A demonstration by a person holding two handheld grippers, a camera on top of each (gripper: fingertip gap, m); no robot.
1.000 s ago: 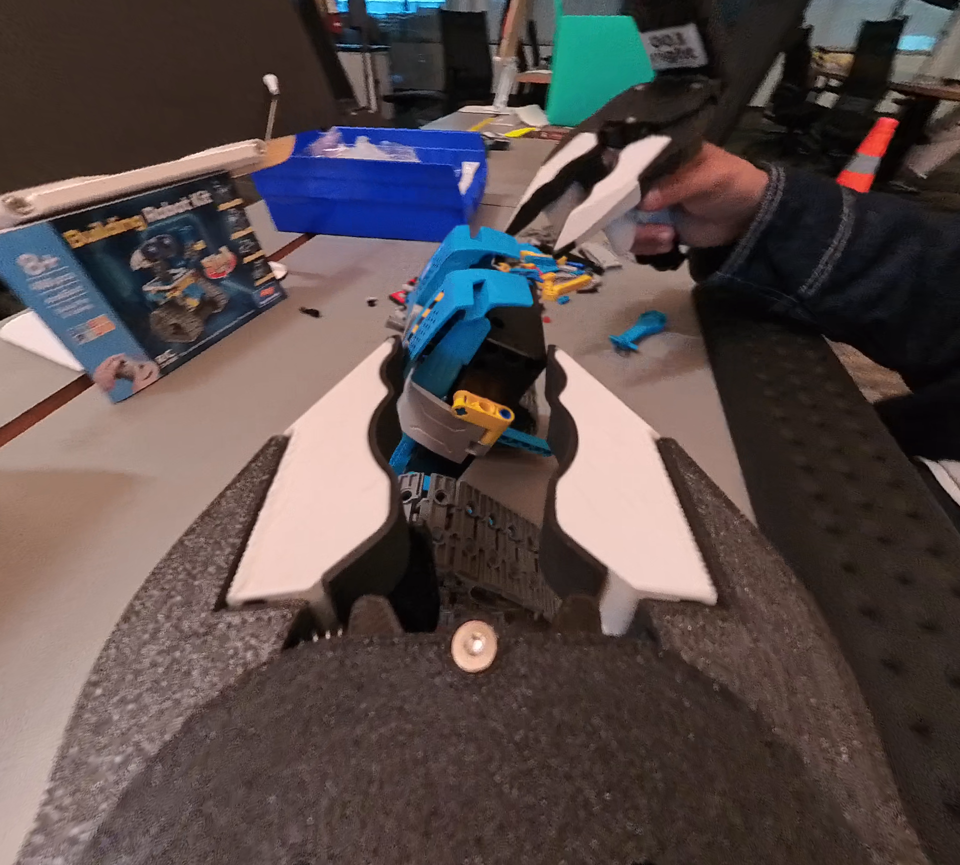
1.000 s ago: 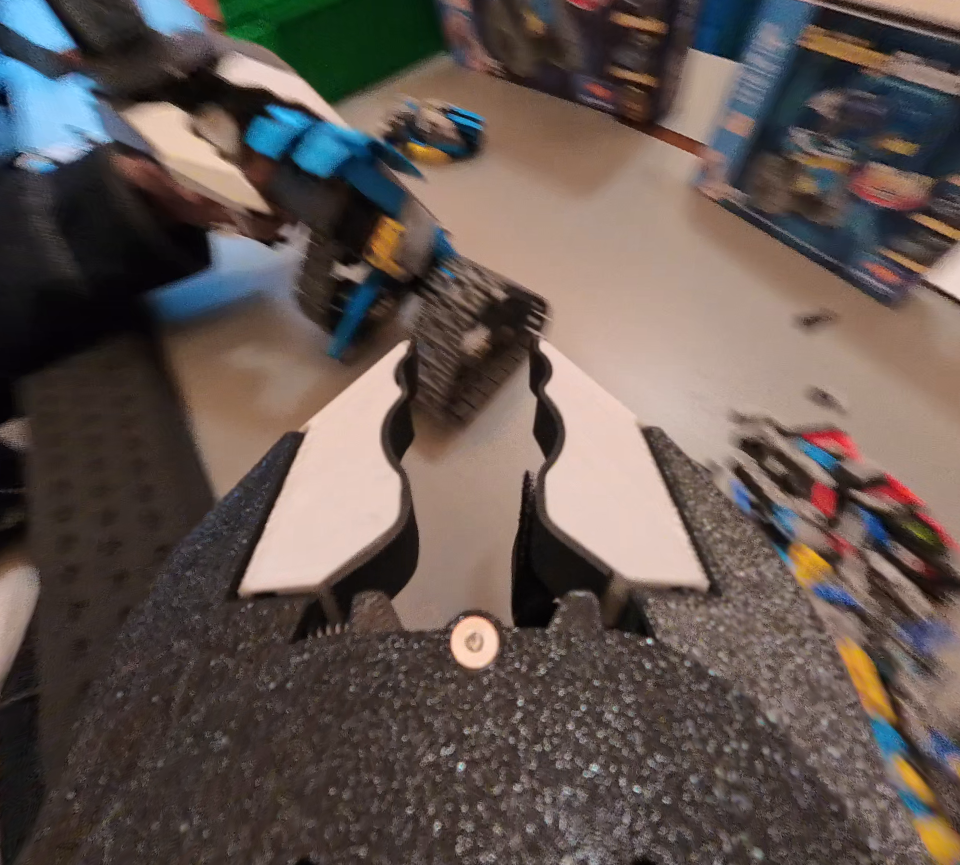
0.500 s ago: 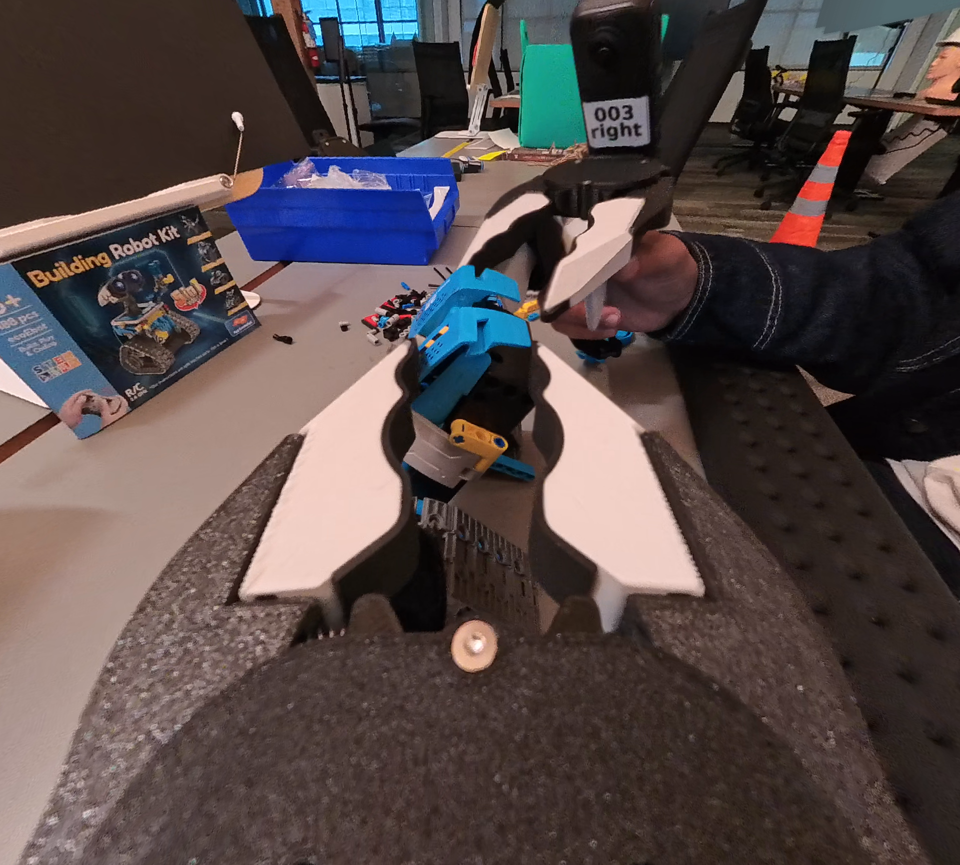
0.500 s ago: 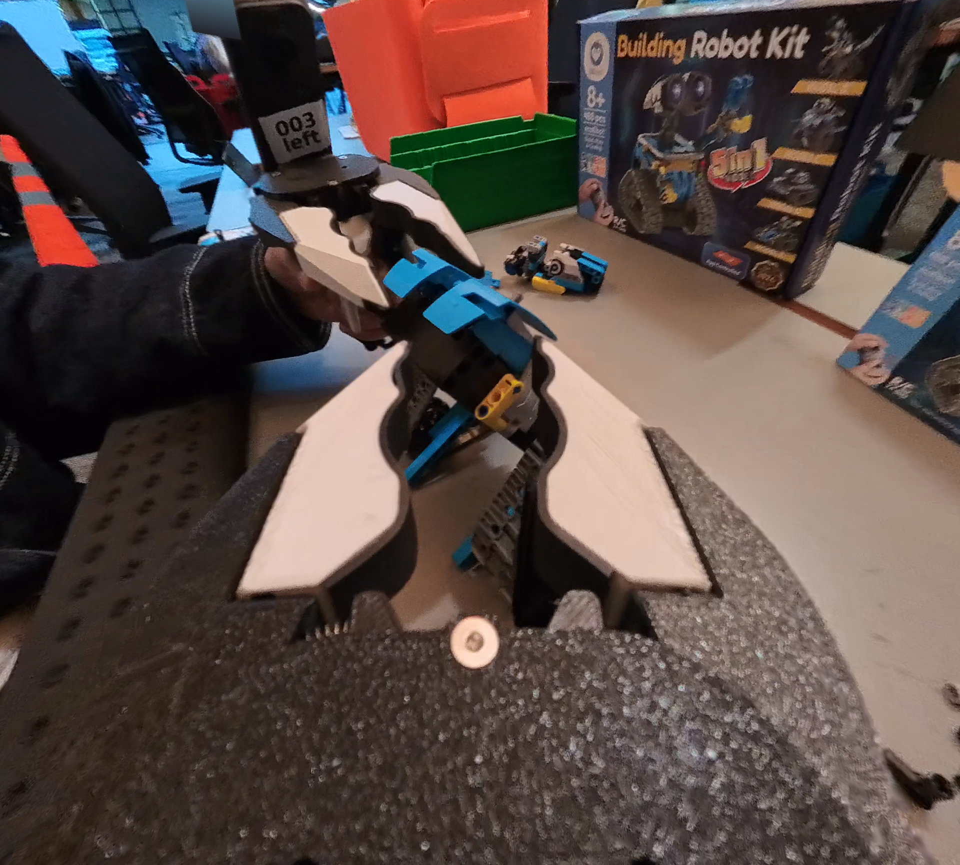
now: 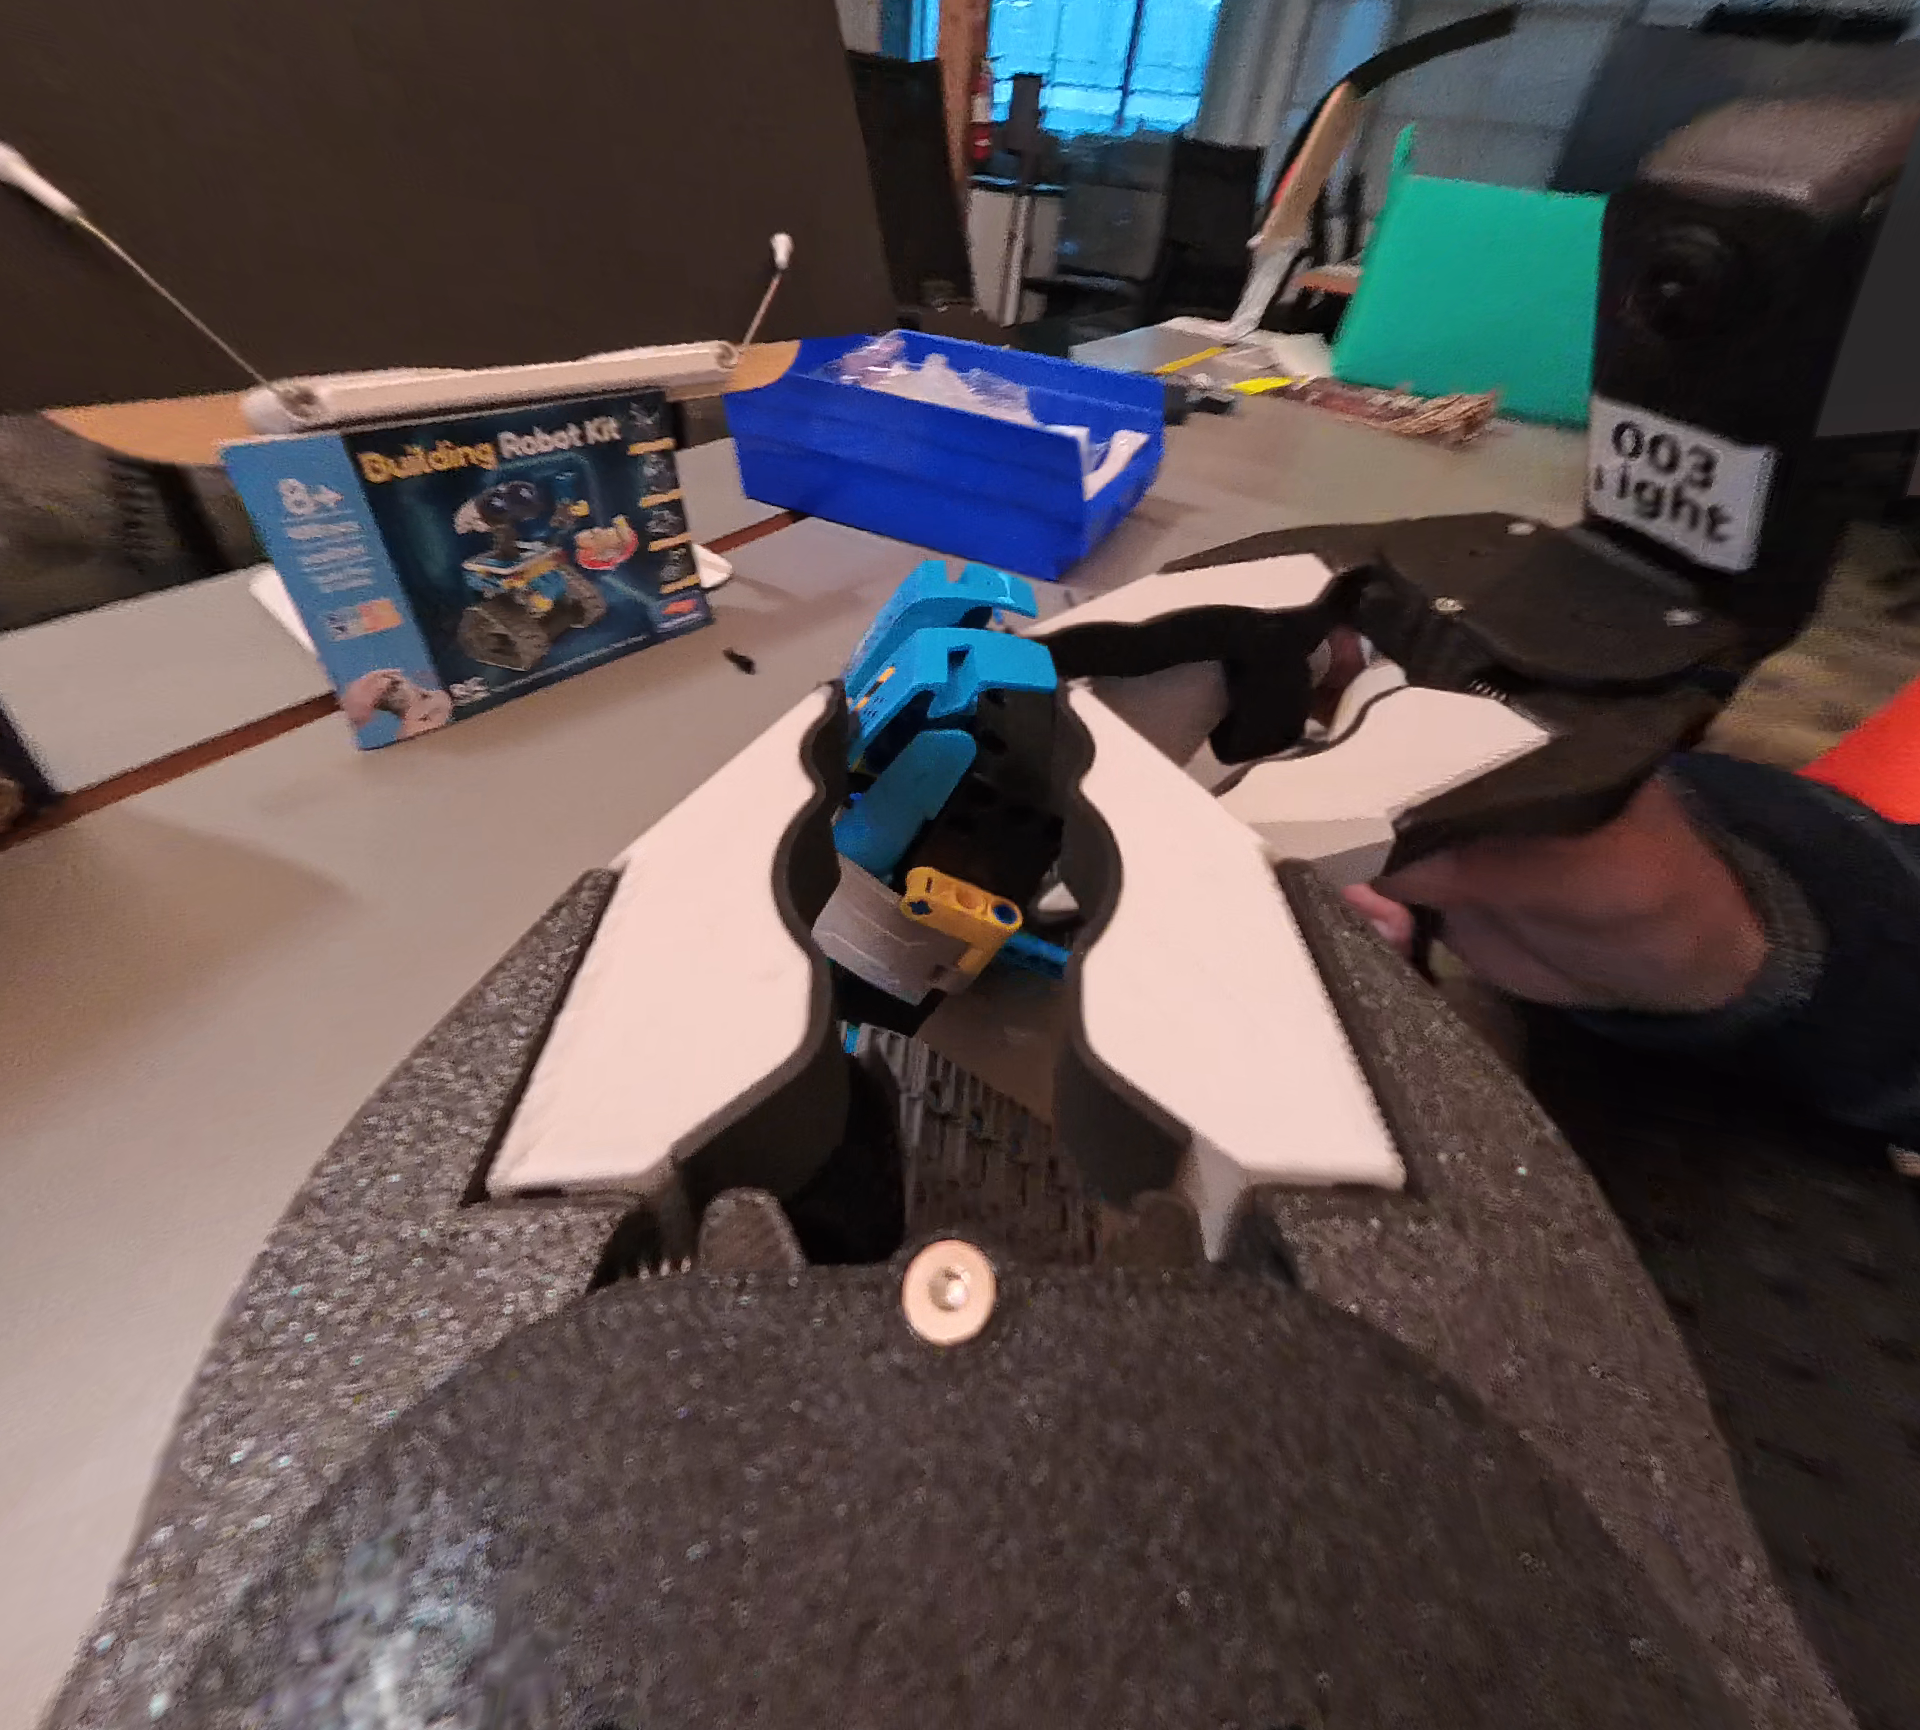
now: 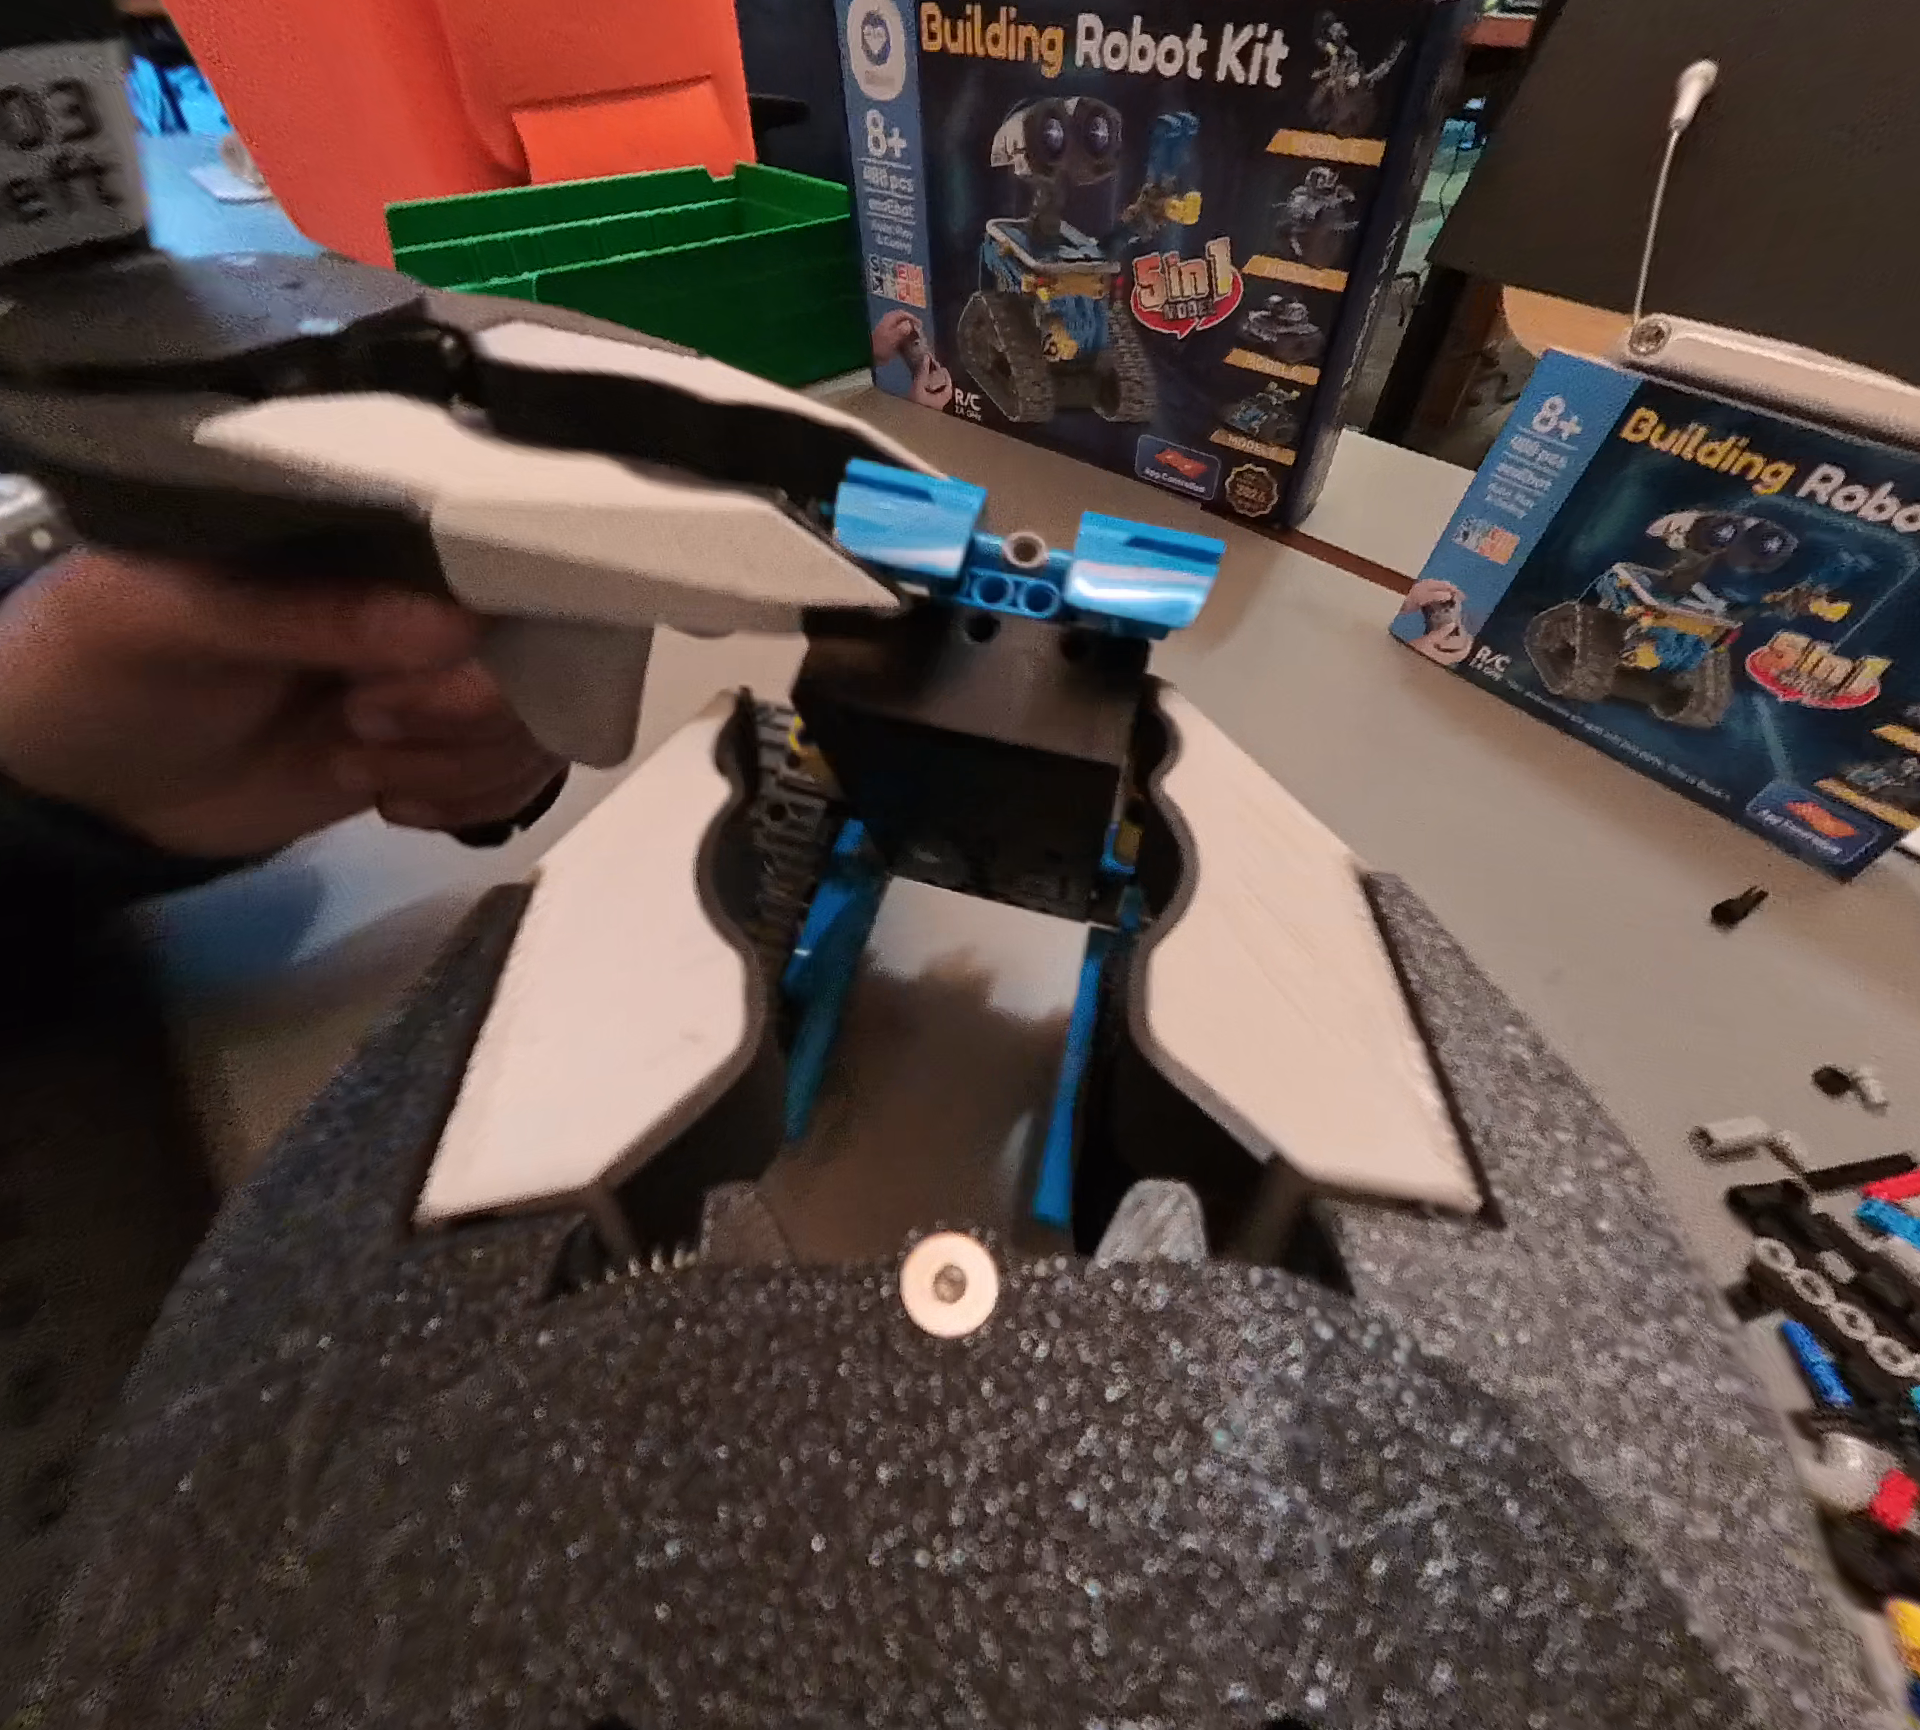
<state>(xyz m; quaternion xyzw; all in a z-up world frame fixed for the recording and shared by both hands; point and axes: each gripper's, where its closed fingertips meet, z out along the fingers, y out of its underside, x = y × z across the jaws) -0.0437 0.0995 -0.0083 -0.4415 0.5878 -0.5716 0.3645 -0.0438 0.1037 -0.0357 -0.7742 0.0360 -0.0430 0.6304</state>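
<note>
A toy robot model (image 5: 914,745) of blue, black and yellow bricks with grey tracks is held just above the grey table (image 5: 260,901). My left gripper (image 5: 951,704) is shut on its upper blue and black part. In the right wrist view the model (image 6: 977,787) sits between the fingers of my right gripper (image 6: 948,704), which lie against its tracked side and its black body. The left gripper (image 6: 883,537) comes in there from the left and clamps the blue top. The right gripper (image 5: 1143,693) shows at the right of the left wrist view, held by a hand.
Kit boxes stand on the table: one (image 5: 468,558) at the left, two (image 6: 1122,226) (image 6: 1683,579) ahead and to the right. A blue bin (image 5: 935,475), a green bin (image 6: 644,246) and an orange bag (image 6: 436,18) stand behind. Loose bricks (image 6: 1839,1285) lie at the right. The tips of both grippers are at nearly the same place.
My right gripper has swung in from the side, its jaws have spread, and they now flank the model's body. My left gripper has kept its hold and tilted up.
</note>
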